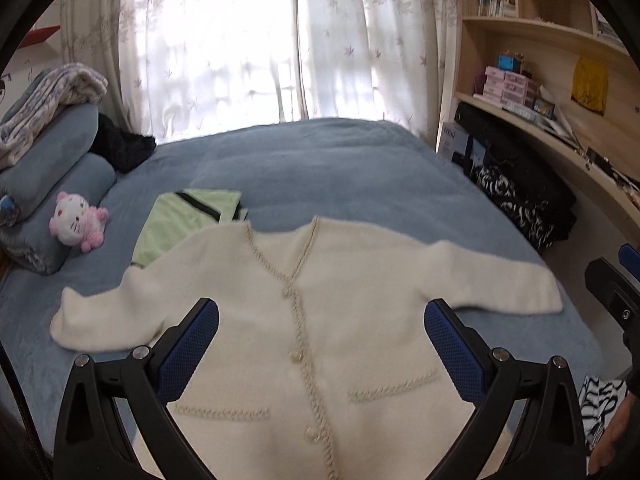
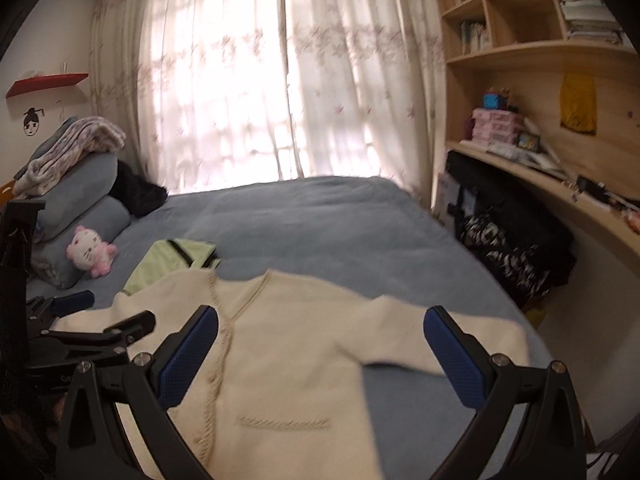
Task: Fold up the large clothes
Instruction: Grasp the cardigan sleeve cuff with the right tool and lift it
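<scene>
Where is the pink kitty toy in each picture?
Left wrist view: the kitty toy is at the left edge, leaning on a blue pillow, left of the green cloth.
Right wrist view: the kitty toy is at the left, a bit lower in the picture, beside the same pillow.
Shared landmark: the white cardigan spread flat on the bed.

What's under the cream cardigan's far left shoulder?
A folded green garment pokes out from under the cream cardigan, on the blue bedspread. How far it runs beneath is hidden.
</scene>
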